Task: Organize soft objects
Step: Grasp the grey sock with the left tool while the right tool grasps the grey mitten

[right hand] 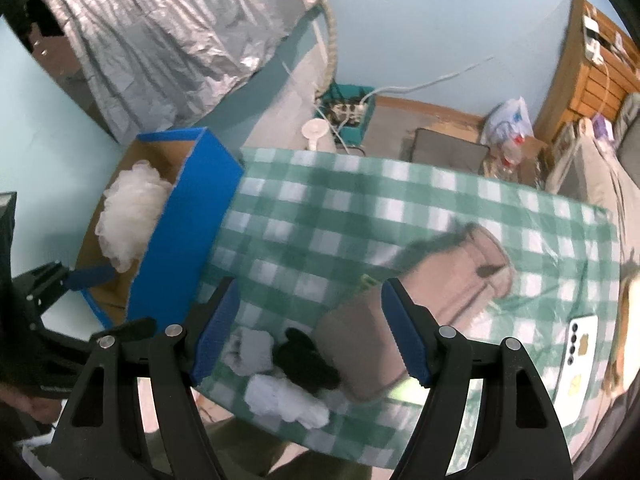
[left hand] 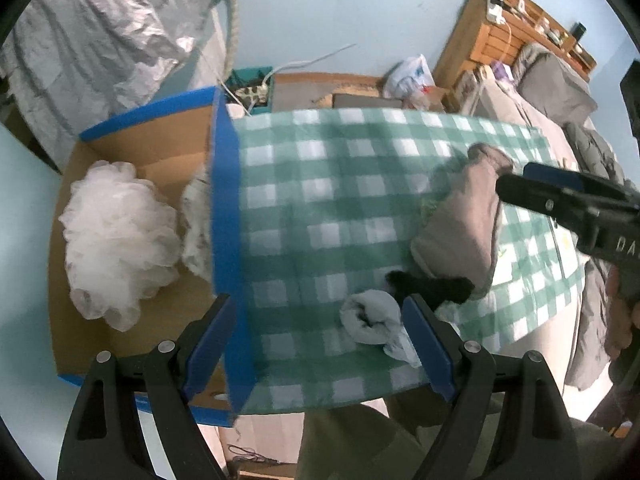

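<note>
A blue cardboard box (left hand: pixel 226 184) (right hand: pixel 188 216) stands at the left end of the green checked table (left hand: pixel 320 184) (right hand: pixel 340 216). A white mesh bath puff (left hand: pixel 116 240) (right hand: pixel 128 216) and a second pale soft thing (left hand: pixel 196 228) lie in it. On the table lie a grey-brown pillow-like cloth (left hand: pixel 460 224) (right hand: pixel 440 288), a black soft item (left hand: pixel 428 286) (right hand: pixel 308 360), a rolled grey sock (left hand: pixel 372 320) (right hand: pixel 250 350) and a white cloth (right hand: pixel 284 398). My left gripper (left hand: pixel 320 344) is open over the box edge and the sock. My right gripper (right hand: pixel 308 328) is open above the small items, empty.
A white phone (right hand: pixel 582 344) lies on the table's right end. Behind stand a silver foil cover (right hand: pixel 160 40), a teal bin with a power strip (right hand: pixel 348 112), a plastic bag (right hand: pixel 508 120), a wooden headboard (left hand: pixel 500 32) and grey bedding (left hand: pixel 560 92).
</note>
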A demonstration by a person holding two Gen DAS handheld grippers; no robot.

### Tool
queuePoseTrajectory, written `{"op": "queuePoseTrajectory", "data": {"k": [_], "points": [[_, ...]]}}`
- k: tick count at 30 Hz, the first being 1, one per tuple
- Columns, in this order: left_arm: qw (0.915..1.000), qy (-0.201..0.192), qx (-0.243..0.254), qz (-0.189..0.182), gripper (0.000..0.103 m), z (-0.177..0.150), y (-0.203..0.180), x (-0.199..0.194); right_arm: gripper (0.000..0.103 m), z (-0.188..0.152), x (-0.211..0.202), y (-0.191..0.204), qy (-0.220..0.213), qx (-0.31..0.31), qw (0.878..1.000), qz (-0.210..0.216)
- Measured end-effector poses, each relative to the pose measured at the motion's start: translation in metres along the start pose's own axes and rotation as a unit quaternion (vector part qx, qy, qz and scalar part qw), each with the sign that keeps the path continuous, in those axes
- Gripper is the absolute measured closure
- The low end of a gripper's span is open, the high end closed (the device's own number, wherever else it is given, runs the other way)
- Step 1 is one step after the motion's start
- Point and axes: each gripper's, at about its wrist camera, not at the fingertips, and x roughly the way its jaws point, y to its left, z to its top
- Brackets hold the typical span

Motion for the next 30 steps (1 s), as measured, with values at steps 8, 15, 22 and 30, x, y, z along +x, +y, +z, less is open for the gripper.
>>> {"op": "queuePoseTrajectory", "data": {"k": [8,15,22,30], "points": [[0.9996,0.029,0.003,-0.002,0.017,-0.005,-0.016,0.029,0.029,-0.010,0.001,-0.027,0.010,0.025,1.000,-0.016],[0.9989,0.045,-0.004,-0.011,0.017,-0.009,-0.020,0.045,0.029,-0.020,0.008,-0.050,0.023,0.052,0.998,-0.020],[0.9977,0.063,-0.010,-0.025,0.016,-0.010,-0.021,0.061,0.029,-0.027,0.019,-0.073,0.039,0.086,0.995,-0.021],[0.9944,0.098,-0.022,-0.034,0.015,-0.015,-0.025,0.091,0.028,-0.035,0.035,-0.093,0.059,0.121,0.991,-0.013]]}}
